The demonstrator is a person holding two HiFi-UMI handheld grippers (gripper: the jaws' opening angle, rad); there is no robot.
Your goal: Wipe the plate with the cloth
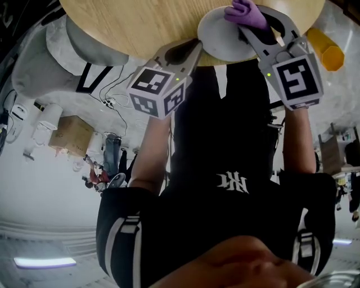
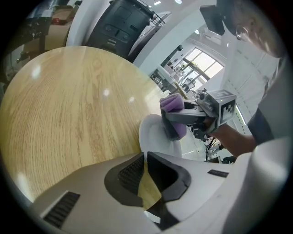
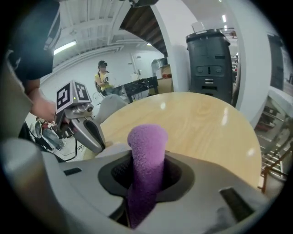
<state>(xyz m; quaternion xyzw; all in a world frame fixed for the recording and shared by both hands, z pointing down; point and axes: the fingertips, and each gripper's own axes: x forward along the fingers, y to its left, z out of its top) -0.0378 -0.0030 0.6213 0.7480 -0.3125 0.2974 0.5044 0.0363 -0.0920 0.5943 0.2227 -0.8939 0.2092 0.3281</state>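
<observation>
Tongs of the left gripper [image 1: 194, 48] are pinching the rim of the white plate [image 1: 219, 40] at the table [image 1: 140, 28] edge, apparently to steady it, while the right gripper [image 1: 256, 25] is squeezing the purple cloth [image 1: 246, 12] over the plate for wiping.

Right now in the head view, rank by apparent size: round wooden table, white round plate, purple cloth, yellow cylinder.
Largest: round wooden table
Next: white round plate
Last: purple cloth and yellow cylinder look alike, so unranked.
</observation>
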